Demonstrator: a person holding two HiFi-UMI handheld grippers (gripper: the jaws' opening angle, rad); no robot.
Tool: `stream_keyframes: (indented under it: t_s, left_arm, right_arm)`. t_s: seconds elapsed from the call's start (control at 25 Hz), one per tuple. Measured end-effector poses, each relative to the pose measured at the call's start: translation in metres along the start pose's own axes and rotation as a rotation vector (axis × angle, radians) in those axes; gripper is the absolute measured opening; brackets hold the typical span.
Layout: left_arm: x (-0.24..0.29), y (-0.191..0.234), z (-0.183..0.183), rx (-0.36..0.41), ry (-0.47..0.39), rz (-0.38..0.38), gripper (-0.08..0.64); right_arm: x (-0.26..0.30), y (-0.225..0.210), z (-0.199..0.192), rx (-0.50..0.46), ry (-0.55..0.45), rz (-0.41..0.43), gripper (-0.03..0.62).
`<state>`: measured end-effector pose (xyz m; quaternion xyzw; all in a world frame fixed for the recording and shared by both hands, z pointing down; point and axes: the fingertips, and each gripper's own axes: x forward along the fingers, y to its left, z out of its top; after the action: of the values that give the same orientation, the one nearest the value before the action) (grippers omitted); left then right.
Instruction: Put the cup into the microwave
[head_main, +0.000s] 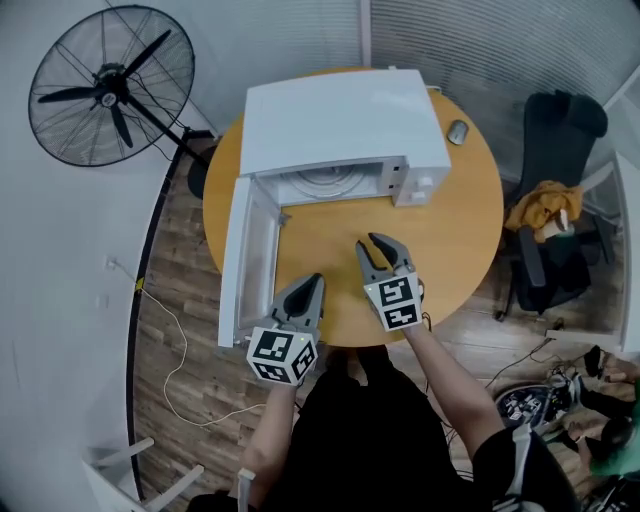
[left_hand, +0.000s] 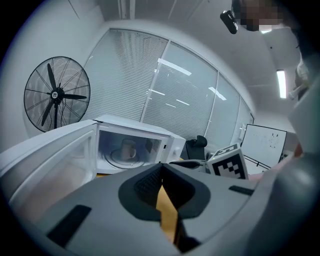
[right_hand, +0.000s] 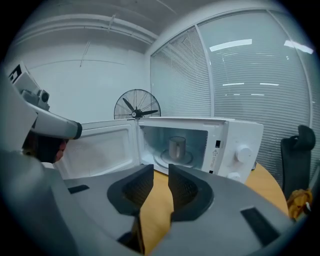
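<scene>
The white microwave (head_main: 345, 120) stands at the back of the round wooden table (head_main: 460, 230), its door (head_main: 245, 260) swung wide open to the left. A pale cup (right_hand: 176, 147) stands upright on the turntable inside; the left gripper view also shows the cup (left_hand: 128, 148). From the head view the microwave's top hides it. My left gripper (head_main: 312, 282) hovers near the door's free end, shut and empty. To its right, my right gripper (head_main: 378, 243) hangs over the table in front of the microwave. Its jaws stand partly apart with nothing between them.
A large standing fan (head_main: 110, 85) is at the back left. A computer mouse (head_main: 457, 131) lies on the table right of the microwave. A black chair with a yellow cloth (head_main: 550, 200) stands to the right. Cables run over the wooden floor.
</scene>
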<state>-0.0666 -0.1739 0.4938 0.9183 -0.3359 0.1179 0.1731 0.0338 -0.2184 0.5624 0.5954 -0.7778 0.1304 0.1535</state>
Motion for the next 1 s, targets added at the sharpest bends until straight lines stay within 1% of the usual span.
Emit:
stream_keyframes:
  t_s: [0.12,0.2,0.36,0.52,0.76,0.92,1.0]
  left_arm:
    - [-0.014,-0.008,-0.002,0.006,-0.001,-0.032,-0.006]
    - [-0.024,-0.014,-0.002,0.014,-0.005,-0.057,-0.006]
    - [-0.046,-0.029,-0.004,0.031,-0.014,-0.107,-0.006]
    - [-0.067,-0.044,0.000,0.041,-0.035,-0.157,-0.006]
    - [-0.096,-0.063,0.005,0.065,-0.064,-0.221,-0.006]
    - [-0.109,-0.072,0.003,0.072,-0.071,-0.249,-0.006]
    - [-0.114,-0.075,0.001,0.077,-0.070,-0.261,-0.005]
  right_arm:
    - [-0.020,0.013,-0.001,0.016,0.004,-0.014,0.084]
    - [-0.036,0.022,0.000,0.022,-0.001,-0.030,0.057]
    - [-0.069,0.041,0.008,0.002,-0.020,-0.072,0.032]
    - [-0.103,0.058,0.019,0.007,-0.039,-0.093,0.031]
    - [-0.148,0.083,0.028,0.025,-0.041,-0.101,0.028]
    - [-0.177,0.093,0.028,0.019,-0.048,-0.136,0.018]
    - [-0.190,0.097,0.024,0.036,-0.052,-0.152,0.011]
